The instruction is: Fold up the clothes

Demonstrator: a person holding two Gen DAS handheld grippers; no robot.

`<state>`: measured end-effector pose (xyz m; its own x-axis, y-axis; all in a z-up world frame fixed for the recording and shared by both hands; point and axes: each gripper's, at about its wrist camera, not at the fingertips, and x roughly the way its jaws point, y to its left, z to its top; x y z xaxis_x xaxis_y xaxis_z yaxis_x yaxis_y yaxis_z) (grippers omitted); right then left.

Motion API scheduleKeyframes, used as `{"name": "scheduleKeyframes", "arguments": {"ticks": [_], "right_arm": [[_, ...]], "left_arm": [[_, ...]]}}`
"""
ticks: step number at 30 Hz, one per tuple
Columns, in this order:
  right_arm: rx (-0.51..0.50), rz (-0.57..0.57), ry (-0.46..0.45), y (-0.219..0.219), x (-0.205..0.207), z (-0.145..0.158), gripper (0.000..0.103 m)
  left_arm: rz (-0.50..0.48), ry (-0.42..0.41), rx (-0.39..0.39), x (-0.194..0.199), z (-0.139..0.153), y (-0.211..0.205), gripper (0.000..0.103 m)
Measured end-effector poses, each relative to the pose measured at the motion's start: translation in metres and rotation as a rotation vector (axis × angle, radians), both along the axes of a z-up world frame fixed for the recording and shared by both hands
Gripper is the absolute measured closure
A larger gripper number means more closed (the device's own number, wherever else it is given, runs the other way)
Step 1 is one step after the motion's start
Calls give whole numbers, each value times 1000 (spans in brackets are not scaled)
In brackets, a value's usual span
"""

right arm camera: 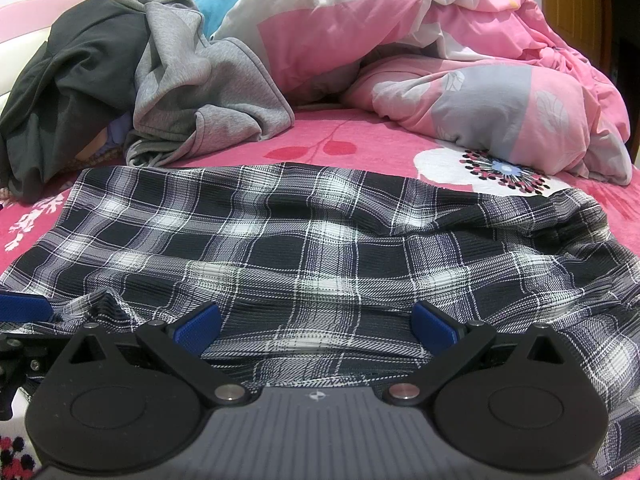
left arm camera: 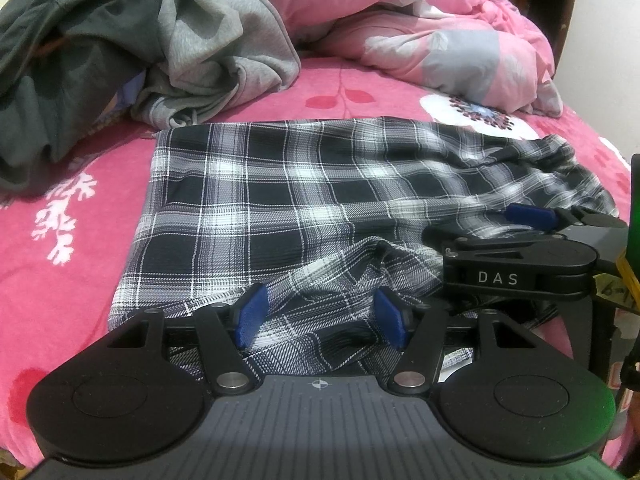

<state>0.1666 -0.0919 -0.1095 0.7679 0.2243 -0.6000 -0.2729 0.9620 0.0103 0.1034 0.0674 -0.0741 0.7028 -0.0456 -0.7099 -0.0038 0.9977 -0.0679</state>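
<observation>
A black-and-white plaid shirt [right arm camera: 312, 248] lies spread on the pink bed sheet [left arm camera: 72, 208]. The left gripper [left arm camera: 318, 314] sits at its near edge, fingers apart with rumpled cloth between them, not pinched. The right gripper [right arm camera: 316, 326] rests beside it over the shirt, fingers spread wide. A grey hoodie [right arm camera: 200, 80] is heaped behind

Even indoor light, soft shadows; edges bowed by fisheye, green glare seen at 4 o'clock, left view.
</observation>
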Motion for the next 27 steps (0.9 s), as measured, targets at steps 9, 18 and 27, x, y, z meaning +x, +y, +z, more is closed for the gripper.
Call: {"name": "scheduleKeyframes", "arguments": {"ticks": [9, 18, 27], "right_arm": [[-1, -1, 0, 0, 0, 0, 0], [-1, -2, 0, 0, 0, 0, 0], [-2, -2, -1, 1, 0, 0, 0]], "left_arm": [[2, 1, 4, 0, 0, 0, 41], [10, 4, 5, 1, 0, 0, 40], [13, 5, 5, 0, 0, 0, 40]]}}
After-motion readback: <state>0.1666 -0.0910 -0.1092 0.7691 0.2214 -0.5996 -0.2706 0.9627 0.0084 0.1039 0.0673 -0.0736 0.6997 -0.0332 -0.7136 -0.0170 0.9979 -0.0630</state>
